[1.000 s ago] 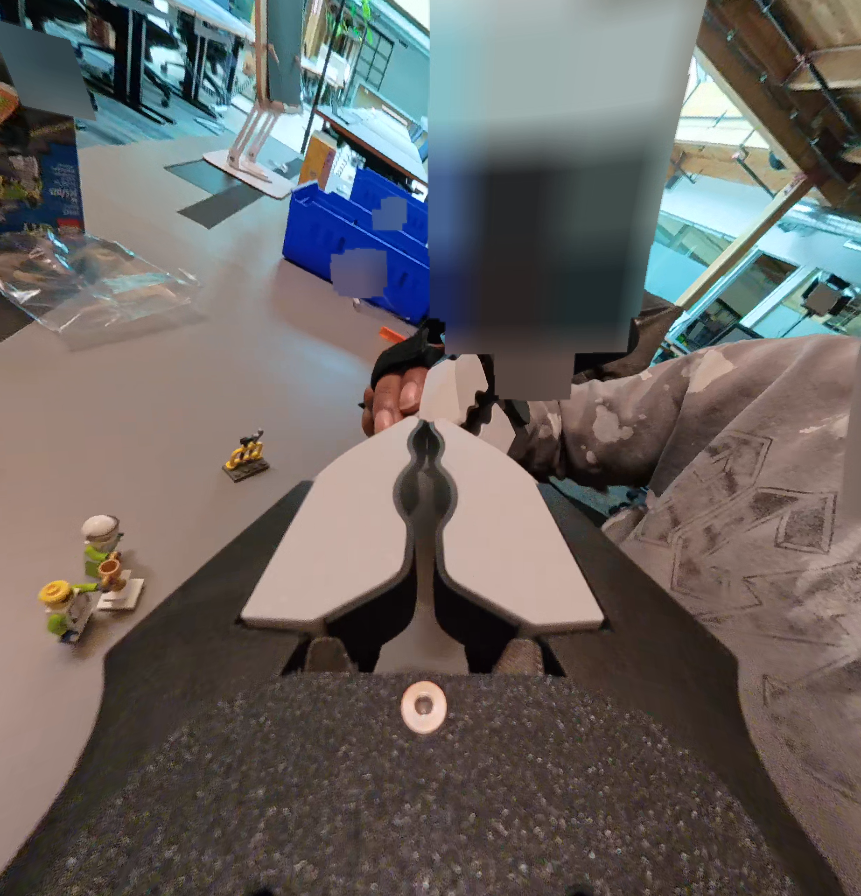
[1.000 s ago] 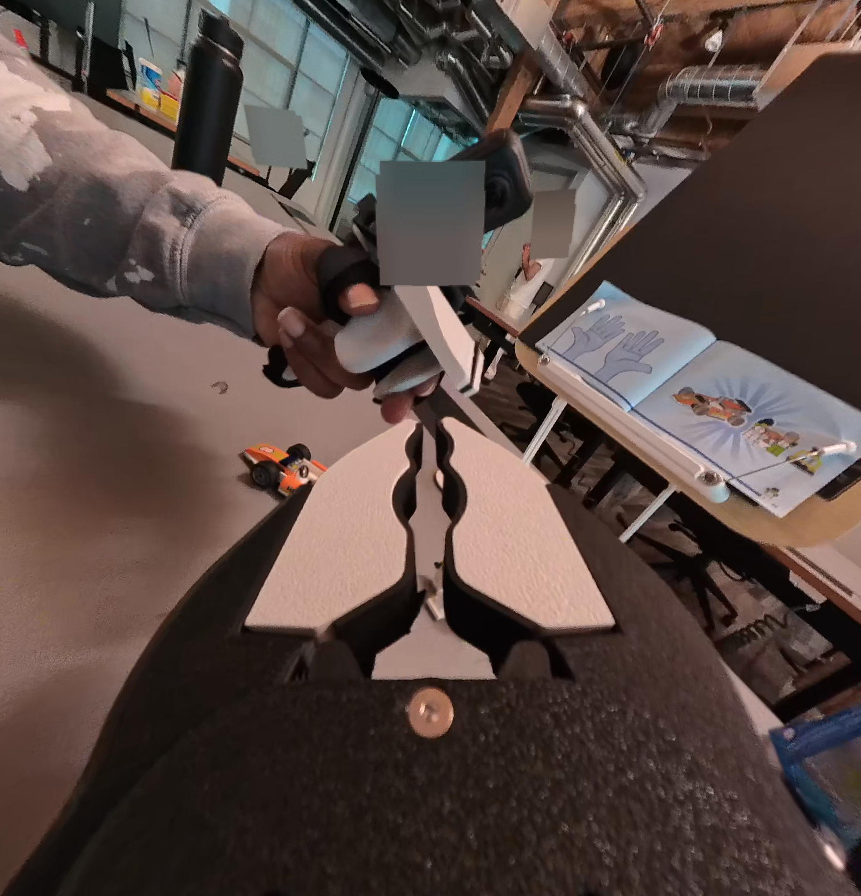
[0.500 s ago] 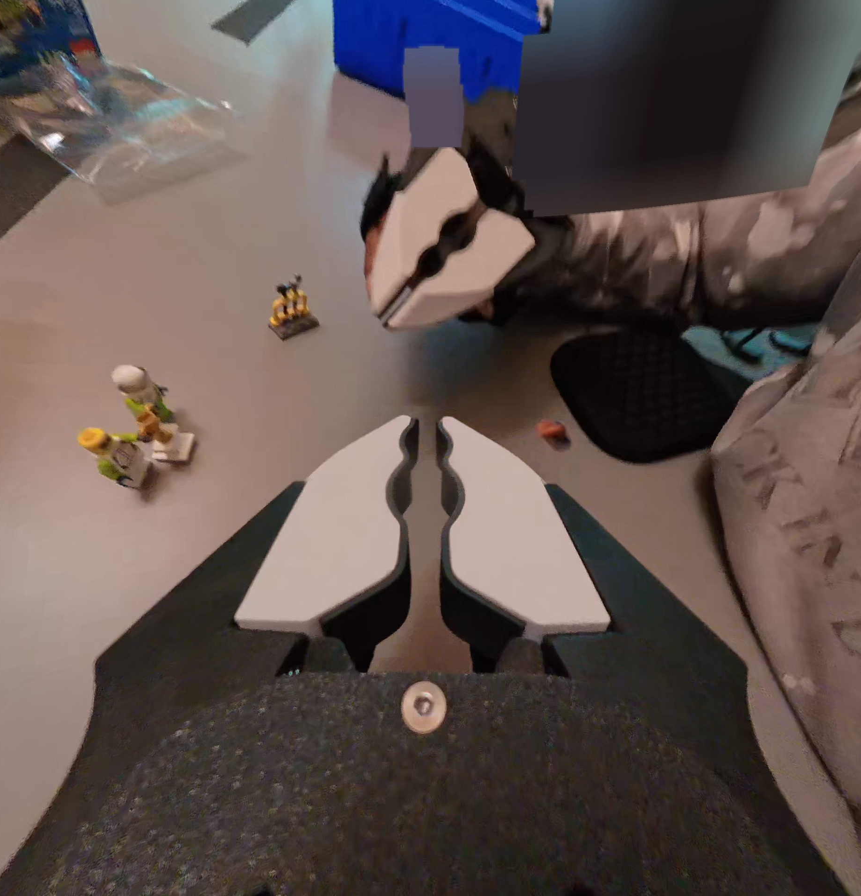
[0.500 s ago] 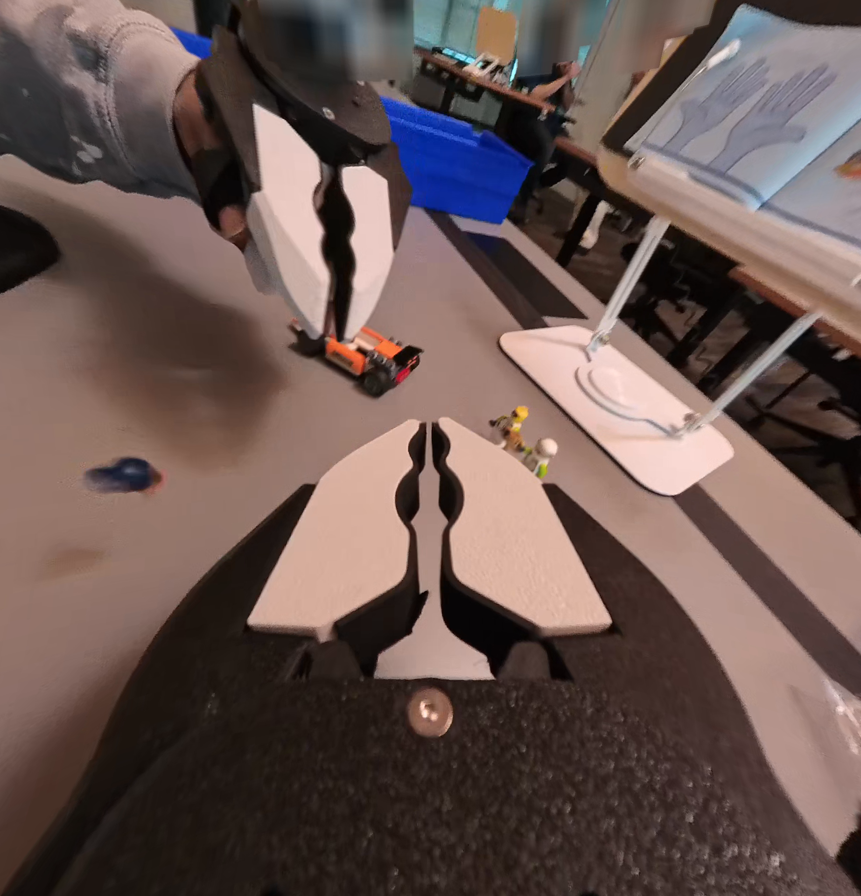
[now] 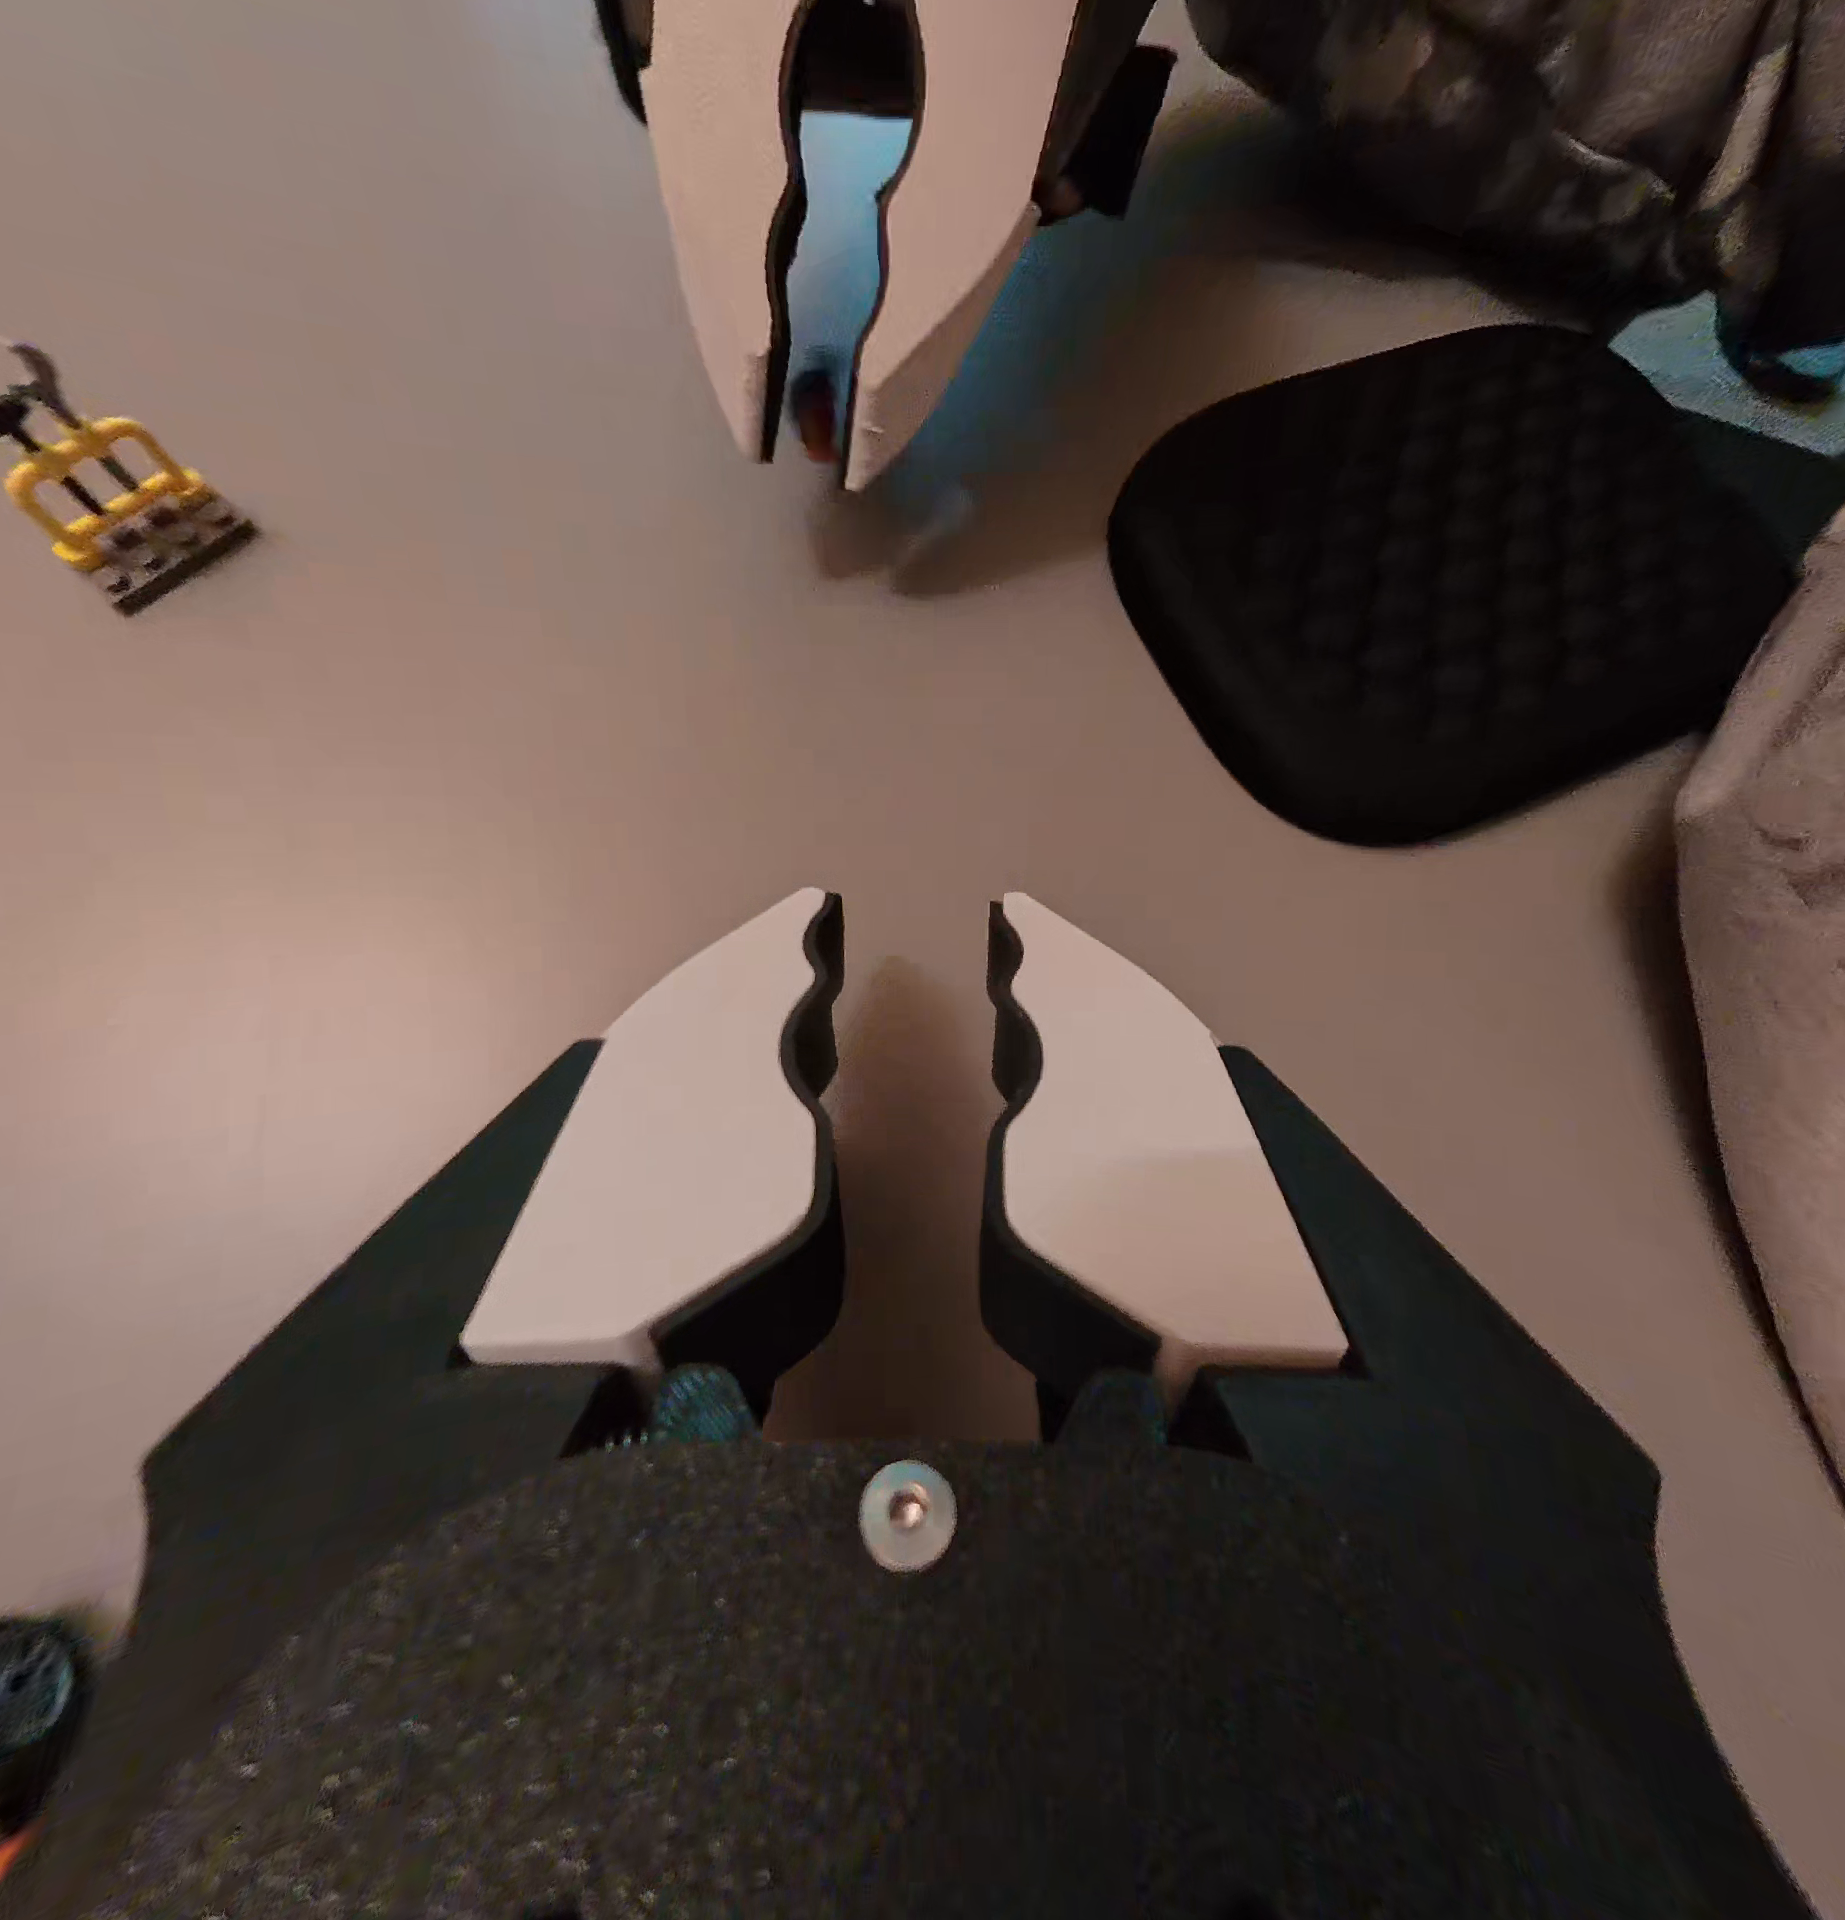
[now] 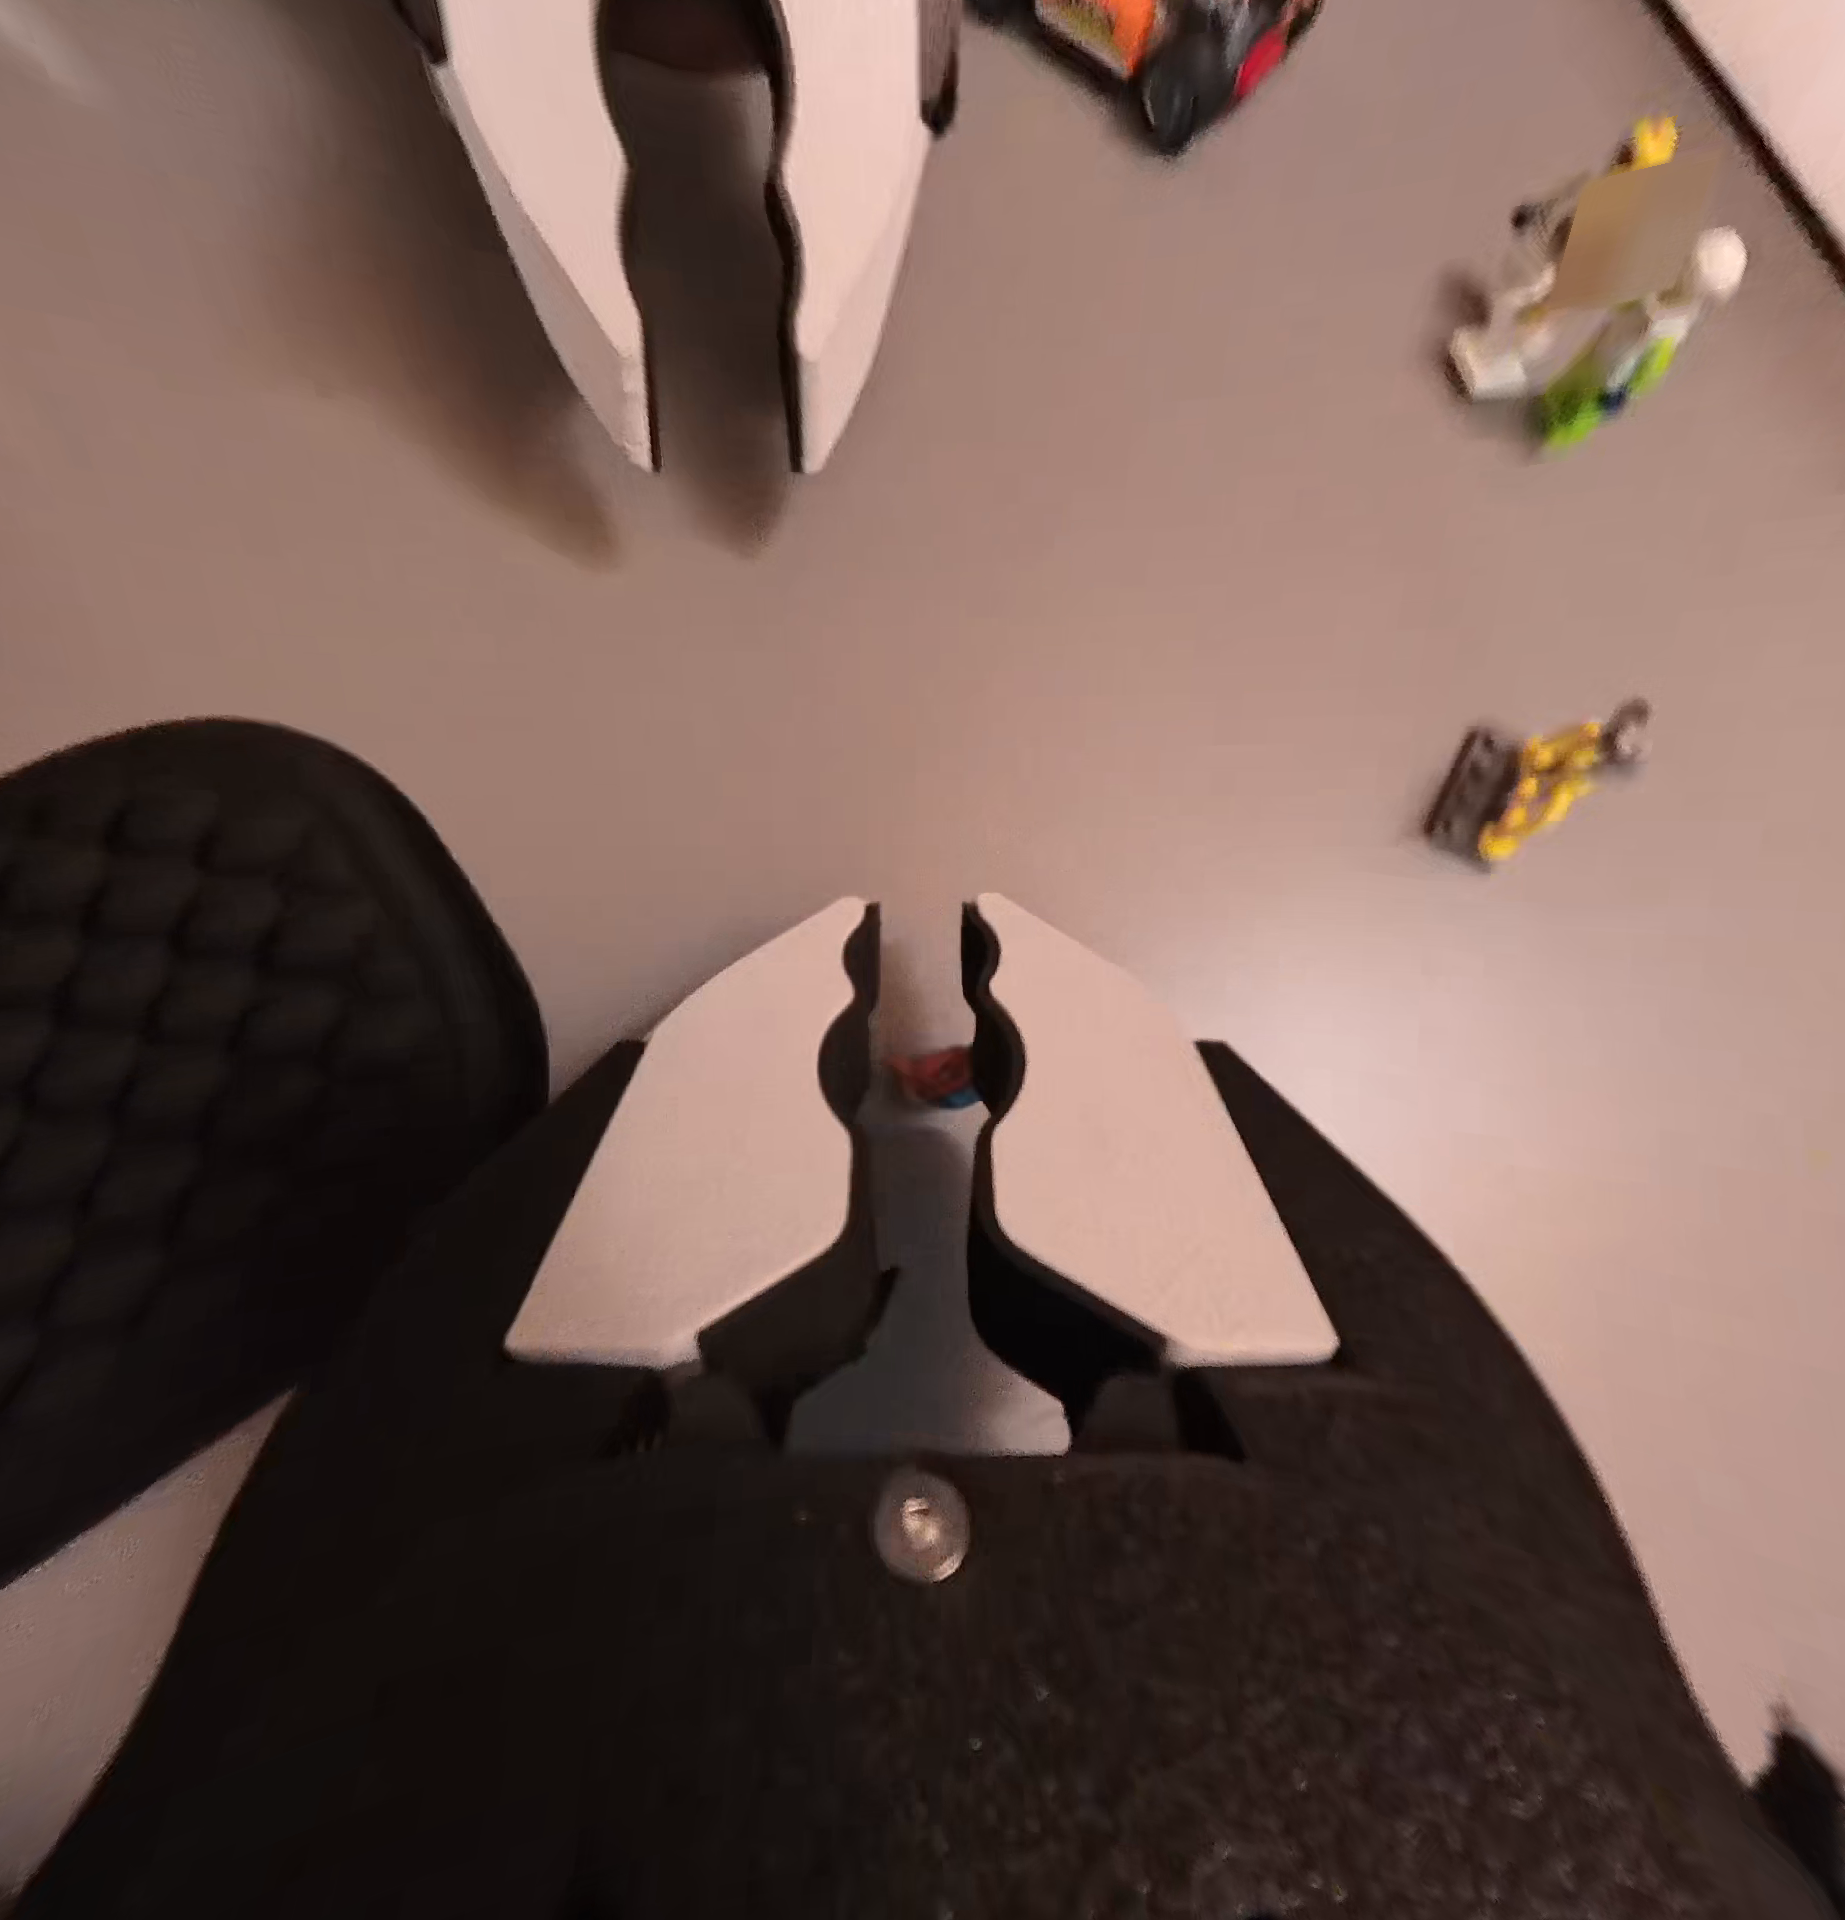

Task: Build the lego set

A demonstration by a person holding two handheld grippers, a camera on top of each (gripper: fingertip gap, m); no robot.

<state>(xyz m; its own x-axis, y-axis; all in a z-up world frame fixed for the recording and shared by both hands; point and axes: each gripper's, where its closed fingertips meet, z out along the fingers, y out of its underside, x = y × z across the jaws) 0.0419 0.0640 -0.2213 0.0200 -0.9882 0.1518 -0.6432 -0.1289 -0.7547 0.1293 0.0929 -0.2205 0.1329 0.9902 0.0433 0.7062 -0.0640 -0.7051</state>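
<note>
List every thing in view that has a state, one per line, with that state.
left gripper: open, empty, over bare table.
right gripper: open, fingers either side of the small red and blue piece.
small red and blue piece: on the table, not clamped.
yellow rail assembly: standing on its dark plate.
minifigures: blurred, pose unclear.
orange car: on the table, cut off by the frame.
black pad: lying flat.

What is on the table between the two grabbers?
Nothing. Bare table lies between the left gripper and the right gripper; the right wrist view shows the same.
</note>
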